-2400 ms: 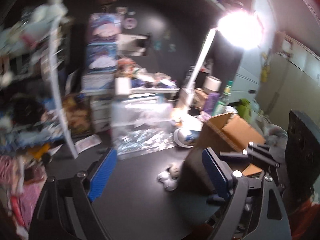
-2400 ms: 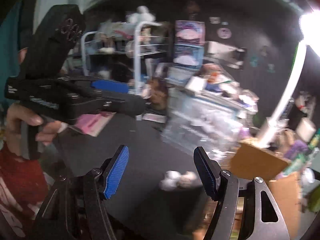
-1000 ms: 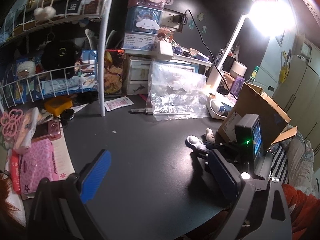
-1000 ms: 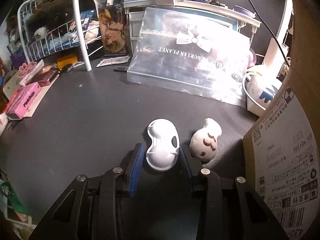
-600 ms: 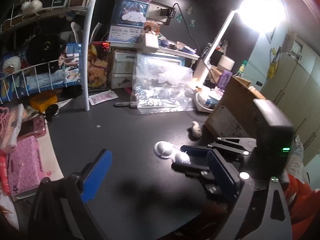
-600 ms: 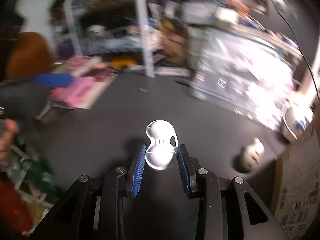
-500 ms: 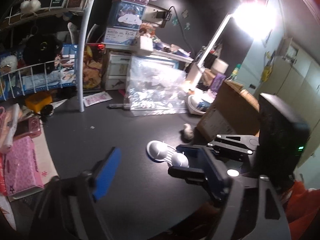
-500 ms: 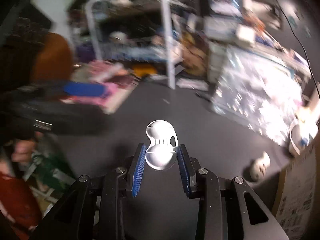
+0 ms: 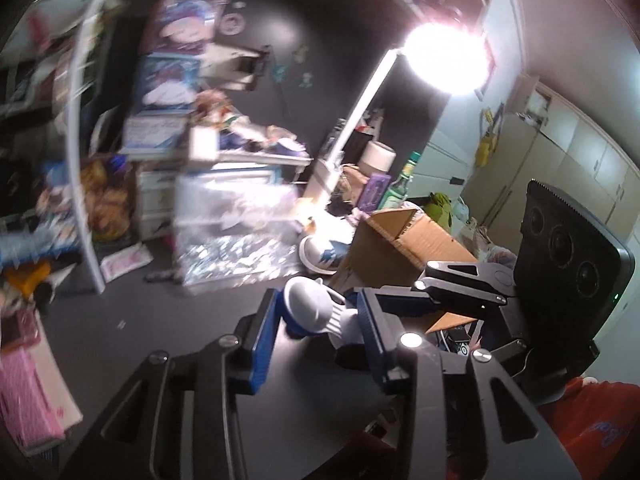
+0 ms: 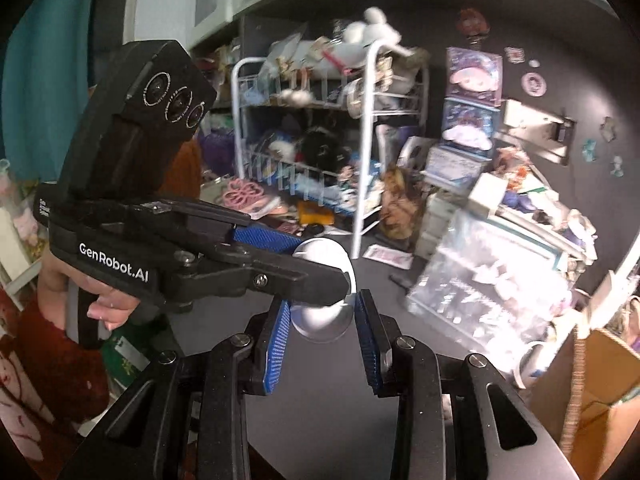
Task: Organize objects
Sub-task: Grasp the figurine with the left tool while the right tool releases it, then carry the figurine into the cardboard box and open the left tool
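Observation:
A white peanut-shaped case (image 9: 310,304) hangs above the black desk (image 9: 180,320), held between both grippers. My right gripper (image 10: 323,320) is shut on the near lobe of the case (image 10: 320,316). In the left wrist view it reaches in from the right (image 9: 384,300). My left gripper (image 9: 317,306) has its jaws closing on the case's other lobe, and both blue pads touch it. Seen from the right wrist, the left gripper (image 10: 320,260) comes in from the left, a hand on its handle, and hides part of the case.
An open cardboard box (image 9: 400,248) stands just behind the grippers. A lit desk lamp (image 9: 352,128) and a clear plastic bag (image 9: 236,232) are at the back. A white wire rack (image 10: 360,160) full of toys is on the left, with a pink box (image 9: 24,400) near the desk's front left.
The right gripper lifted the case off the desk and swung it toward the left gripper. The left gripper's wide-open jaws narrowed onto the case's free end.

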The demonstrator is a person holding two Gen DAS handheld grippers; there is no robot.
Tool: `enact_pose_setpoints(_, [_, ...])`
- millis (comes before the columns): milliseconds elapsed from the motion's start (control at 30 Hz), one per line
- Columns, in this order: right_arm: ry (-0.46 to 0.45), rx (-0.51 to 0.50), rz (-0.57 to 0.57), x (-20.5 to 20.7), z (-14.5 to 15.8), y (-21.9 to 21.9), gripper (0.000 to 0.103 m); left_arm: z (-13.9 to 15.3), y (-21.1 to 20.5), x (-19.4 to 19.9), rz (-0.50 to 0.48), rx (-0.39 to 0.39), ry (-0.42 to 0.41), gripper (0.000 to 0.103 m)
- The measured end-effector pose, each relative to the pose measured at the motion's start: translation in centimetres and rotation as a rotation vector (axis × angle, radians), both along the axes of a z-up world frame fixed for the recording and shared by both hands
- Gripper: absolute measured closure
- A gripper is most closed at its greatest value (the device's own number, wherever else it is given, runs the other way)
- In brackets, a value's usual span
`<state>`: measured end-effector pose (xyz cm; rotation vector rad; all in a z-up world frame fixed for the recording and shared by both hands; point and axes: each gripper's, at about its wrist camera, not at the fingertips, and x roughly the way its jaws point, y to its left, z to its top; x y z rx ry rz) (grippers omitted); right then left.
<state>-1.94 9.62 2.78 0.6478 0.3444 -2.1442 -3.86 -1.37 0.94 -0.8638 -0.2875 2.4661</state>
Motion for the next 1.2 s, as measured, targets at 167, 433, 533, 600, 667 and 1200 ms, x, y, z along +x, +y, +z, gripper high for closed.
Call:
enact_pose_setpoints(167, [0.012, 0.003, -0.086, -1.1, 1.5, 4.3, 0.075, 1.7, 5.4, -3.2, -0.088, -0.036, 0.015, 0.067])
enact_pose_setpoints(433, [-0.046, 0.057, -0.249, -3.5, 2.7, 12.6, 0.075, 1.8, 14.7, -8.8, -0.232, -0.090, -0.047, 0.067])
enact_pose_setpoints(533, [-0.094, 0.080, -0.286, -4.7, 2.1, 15.2, 0.075, 1.1, 17.2, -10.2, -0.262, -0.121, -0.083, 0.067])
enact_pose_setpoints(600, [-0.125, 0.090, -0.302, -5.2, 1.6, 16.4, 0.075, 0.6, 18.3, -10.8, -0.271, -0.143, -0.097, 0.067])
enact_pose_setpoints(667, [-0.144, 0.098, -0.317, -5.7, 1.2, 17.0, 0.075, 0.3, 19.1, -11.2, -0.269, -0.166, -0.112, 0.061])
enact_pose_setpoints(1200, [-0.143, 0.127, -0.413, -6.2, 0.8, 18.3, 0.056, 2.4, 13.3, -8.1, -0.101, -0.163, -0.016, 0.022])
